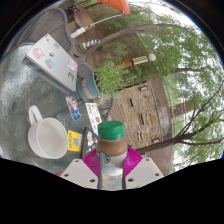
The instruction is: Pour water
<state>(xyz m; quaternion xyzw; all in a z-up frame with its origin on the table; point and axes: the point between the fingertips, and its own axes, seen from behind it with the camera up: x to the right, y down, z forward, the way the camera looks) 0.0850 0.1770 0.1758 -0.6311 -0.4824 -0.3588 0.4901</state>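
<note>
My gripper (111, 165) is shut on a small bottle (111, 148) with a green cap, a tan coffee-coloured body and a round green logo. Both magenta pads (92, 161) press on its sides and the bottle stands upright between the fingers. A white mug (46, 135) with a handle stands on the round grey table (30, 90), to the left of the bottle and slightly beyond it. I cannot see inside the mug clearly.
A closed laptop (52, 59) covered in stickers lies on the table's far side. A teal bowl-like container (88, 86) and small stickered items (74, 140) sit near the table edge. Beyond are trees, a wooden structure (150, 110) and a chair (80, 22).
</note>
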